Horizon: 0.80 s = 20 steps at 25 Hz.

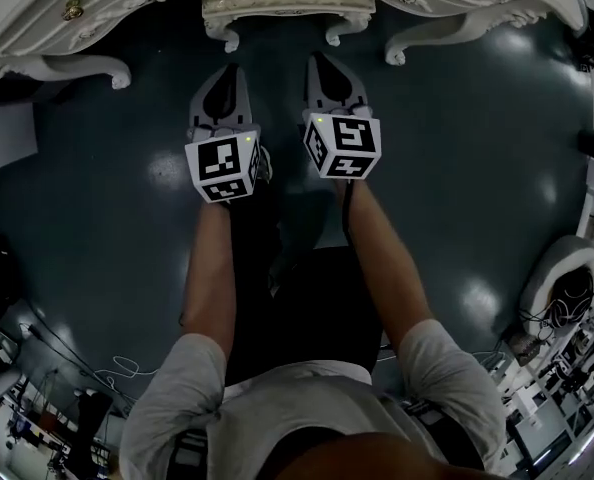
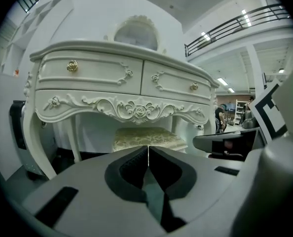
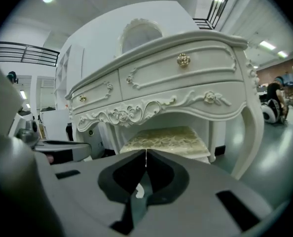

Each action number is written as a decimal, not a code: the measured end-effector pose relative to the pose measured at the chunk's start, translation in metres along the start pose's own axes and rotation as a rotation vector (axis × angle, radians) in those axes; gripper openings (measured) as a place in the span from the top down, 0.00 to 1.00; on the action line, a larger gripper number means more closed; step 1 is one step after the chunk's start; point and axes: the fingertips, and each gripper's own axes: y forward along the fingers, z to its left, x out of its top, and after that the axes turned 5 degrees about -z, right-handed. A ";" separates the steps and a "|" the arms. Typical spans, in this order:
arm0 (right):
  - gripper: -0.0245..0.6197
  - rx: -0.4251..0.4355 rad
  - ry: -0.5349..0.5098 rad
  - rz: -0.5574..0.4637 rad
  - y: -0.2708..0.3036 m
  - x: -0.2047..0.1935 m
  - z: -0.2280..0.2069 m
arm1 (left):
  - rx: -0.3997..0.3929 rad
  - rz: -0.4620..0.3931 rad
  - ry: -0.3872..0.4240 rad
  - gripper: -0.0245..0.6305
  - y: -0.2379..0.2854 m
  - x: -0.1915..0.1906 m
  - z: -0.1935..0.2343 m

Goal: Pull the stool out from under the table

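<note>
**While the stool waits under the table, both tools are shut and empty**

Where the dark, glossy floor [image 1: 457, 168] reflects the ceiling lights, a white carved table [image 1: 97, 8] stands at the top of the head view. It has curved legs, two drawers and gold knobs [image 2: 72, 65]. The left gripper view shows an oval mirror frame [image 2: 136, 31] rising behind the tabletop and a railed upper gallery [image 2: 245, 19] beyond it. Cables and equipment crowd the lower corners of the head view.

The stool [image 1: 287, 8] is tucked between the table's legs, below the carved apron. Its pale patterned cushion [image 2: 146, 138] faces both tools.

The left tool [image 1: 229, 68] and the right tool [image 1: 320, 60] are held side by side above the floor, short of the stool and pointing towards it. Each carries its marker cube [image 1: 225, 165] at the rear. In both gripper views the jaws meet in a thin closed seam, with nothing between them. Neither tool touches the stool or the table.
</note>
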 end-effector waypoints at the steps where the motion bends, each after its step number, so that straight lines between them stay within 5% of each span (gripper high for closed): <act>1: 0.94 0.008 0.007 -0.007 0.004 -0.005 0.001 | -0.014 0.000 0.010 0.95 0.002 -0.005 -0.004; 9: 0.94 -0.012 0.100 -0.113 0.034 -0.050 -0.016 | -0.115 0.033 -0.073 0.94 0.007 -0.027 -0.052; 12: 0.94 -0.020 0.114 -0.156 0.044 -0.065 -0.035 | -0.194 -0.028 0.018 0.95 0.007 -0.026 -0.062; 20: 0.94 0.038 0.100 -0.270 0.056 -0.105 -0.051 | -0.114 -0.083 0.051 0.95 0.012 -0.084 -0.041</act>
